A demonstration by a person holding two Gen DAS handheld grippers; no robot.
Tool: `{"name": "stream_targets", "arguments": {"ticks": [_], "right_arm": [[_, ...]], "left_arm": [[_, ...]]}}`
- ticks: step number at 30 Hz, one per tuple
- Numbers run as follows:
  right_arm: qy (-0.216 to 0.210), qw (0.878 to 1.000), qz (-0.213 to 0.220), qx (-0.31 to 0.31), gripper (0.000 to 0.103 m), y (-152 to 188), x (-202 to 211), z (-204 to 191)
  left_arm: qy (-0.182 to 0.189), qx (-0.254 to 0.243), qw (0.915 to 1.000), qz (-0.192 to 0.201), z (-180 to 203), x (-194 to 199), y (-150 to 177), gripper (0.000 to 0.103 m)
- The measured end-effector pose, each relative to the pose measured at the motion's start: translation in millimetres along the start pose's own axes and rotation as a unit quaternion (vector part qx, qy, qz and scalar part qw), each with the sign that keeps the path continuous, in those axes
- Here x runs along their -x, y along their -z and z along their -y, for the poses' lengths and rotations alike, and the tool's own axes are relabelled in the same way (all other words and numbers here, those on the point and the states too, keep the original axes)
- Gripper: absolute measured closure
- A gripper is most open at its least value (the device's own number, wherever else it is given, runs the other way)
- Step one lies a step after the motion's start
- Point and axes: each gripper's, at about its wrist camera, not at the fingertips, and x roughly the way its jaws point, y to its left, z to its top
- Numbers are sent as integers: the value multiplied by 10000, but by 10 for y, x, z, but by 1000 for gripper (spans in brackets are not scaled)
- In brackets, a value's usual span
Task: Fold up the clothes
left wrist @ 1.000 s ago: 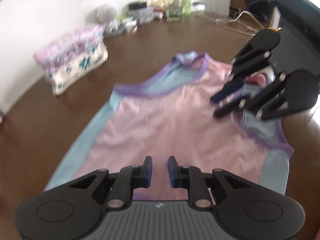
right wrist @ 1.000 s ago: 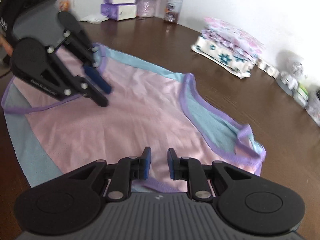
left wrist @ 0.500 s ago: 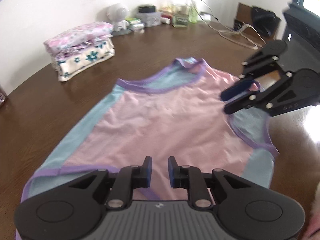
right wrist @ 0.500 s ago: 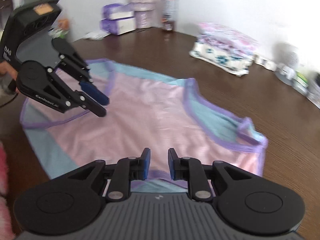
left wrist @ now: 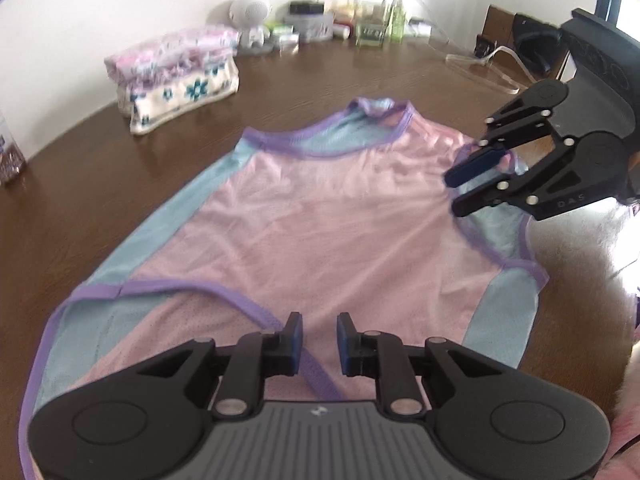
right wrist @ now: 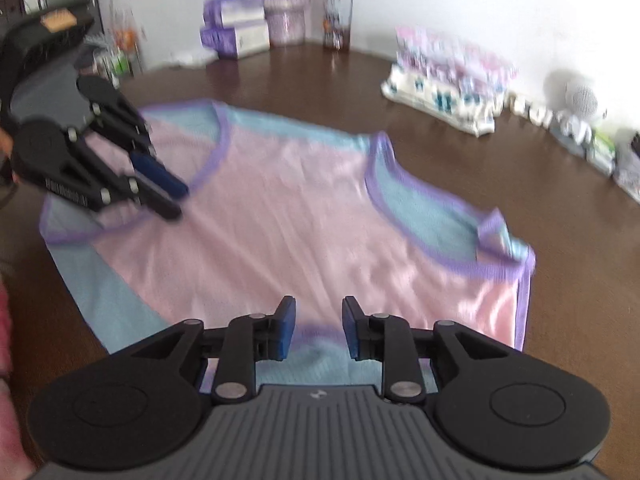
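Top (left wrist: 320,208), a pink sleeveless one with pale blue side panels and purple binding, lies spread flat on the brown counter (left wrist: 100,168). One purple shoulder strap (left wrist: 376,106) at its far end, as the left wrist view shows it, is bunched a little. Both views are somewhat blurred.

Left tongs (left wrist: 318,342) hang over the near part of the top beside a purple armhole edge, the blue pads parted by a narrow gap with nothing between them. Right tongs (right wrist: 319,330) hang over the opposite part of the top near another purple edge, likewise narrowly parted and holding nothing. In each view the other tongs show to one side, over the cloth: the right tongs (left wrist: 466,190) with a small gap at the tips, the left tongs (right wrist: 172,198) too blurred to judge.

Well apart from the top, by the white wall, sits a pile of folded floral cloth (left wrist: 176,76). Further along that wall are a small white fan (left wrist: 250,12) and a row of small clutter; a clear hanger (left wrist: 484,68) lies near them. Elsewhere by the wall stand a dark bottle (right wrist: 338,12) and purple boxes (right wrist: 236,36).
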Motion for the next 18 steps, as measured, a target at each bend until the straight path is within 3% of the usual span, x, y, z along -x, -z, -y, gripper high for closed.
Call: {"name": "stream_targets", "arguments": {"ticks": [3,7,11,15,18], "right_arm": [[-112,9999,128,-19,77,-76,-44,-20],[-135,9999,-70,70,78,-63,-173,-64],[17,10000,-77,-28,69,34,-147,-30],[144,9996,-146,-215,68,63,-73,56],[343,9989,182,-268,69,-16,39,125]], "left_arm": [[85,-64,9999,-63,54,-7,6,81],[15,-178,9997,-163,107,-24,105,81],[23,-107,9999,-121,73,22,182,81],[6,-201,9997,-135,91,59,190,81],[14,-118,9999,-49,68,84,136,81]]}}
